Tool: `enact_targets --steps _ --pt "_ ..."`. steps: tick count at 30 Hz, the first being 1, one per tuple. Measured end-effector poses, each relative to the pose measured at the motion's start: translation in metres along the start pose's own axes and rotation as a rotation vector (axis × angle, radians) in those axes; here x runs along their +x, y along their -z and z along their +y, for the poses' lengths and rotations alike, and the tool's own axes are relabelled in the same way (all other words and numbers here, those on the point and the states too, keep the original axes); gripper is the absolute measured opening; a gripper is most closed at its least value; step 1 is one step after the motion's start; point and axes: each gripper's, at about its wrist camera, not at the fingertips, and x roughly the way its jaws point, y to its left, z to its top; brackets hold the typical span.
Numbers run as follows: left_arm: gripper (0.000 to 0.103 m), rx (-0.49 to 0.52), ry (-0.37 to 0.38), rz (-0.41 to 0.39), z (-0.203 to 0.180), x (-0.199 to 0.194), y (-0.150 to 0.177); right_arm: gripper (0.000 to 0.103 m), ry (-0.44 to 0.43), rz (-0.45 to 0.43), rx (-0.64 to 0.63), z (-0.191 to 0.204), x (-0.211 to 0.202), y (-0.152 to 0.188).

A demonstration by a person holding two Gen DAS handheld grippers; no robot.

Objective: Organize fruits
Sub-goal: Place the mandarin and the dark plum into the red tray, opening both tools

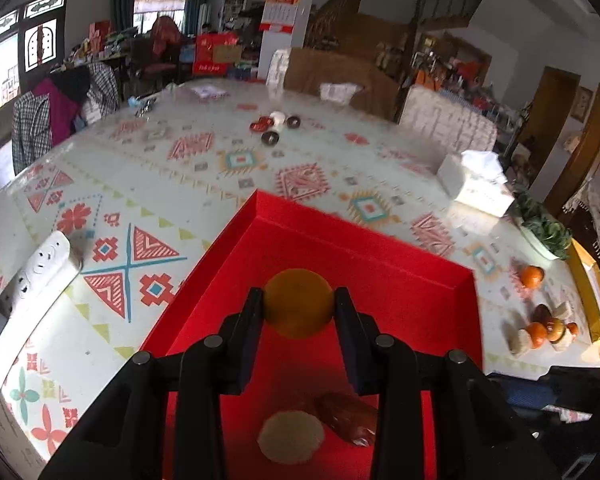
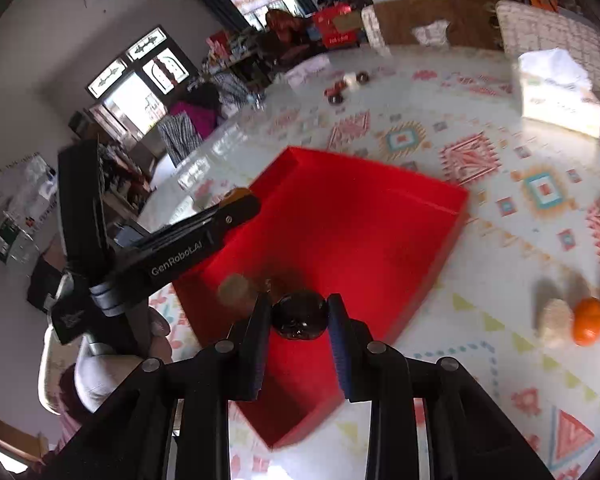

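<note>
My left gripper is shut on a round orange fruit and holds it above the open red box. In the box below lie a pale round piece and a brown-red wrapped piece. My right gripper is shut on a dark glossy round fruit over the near part of the red box. The left gripper shows in the right wrist view over the box's left edge. More fruits lie on the table at the right: oranges and pale pieces.
A white tissue box and a bowl of greens stand at the right. A white power strip lies at the left. Small dark and red dishes sit at the far middle. Chairs surround the patterned table.
</note>
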Motion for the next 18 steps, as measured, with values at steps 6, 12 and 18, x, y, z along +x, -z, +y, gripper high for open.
enact_targets --steps 6,12,18 --pt "0.035 -0.052 -0.005 0.033 0.012 0.015 0.0 0.032 0.019 0.027 -0.021 0.001 0.029 -0.008" --pt "0.055 -0.047 0.001 -0.003 0.013 0.007 -0.002 0.065 0.029 0.007 -0.007 0.001 0.033 -0.014" --pt "0.057 -0.05 0.018 -0.06 0.006 -0.024 -0.002 0.065 0.034 -0.05 -0.007 -0.001 0.002 -0.013"
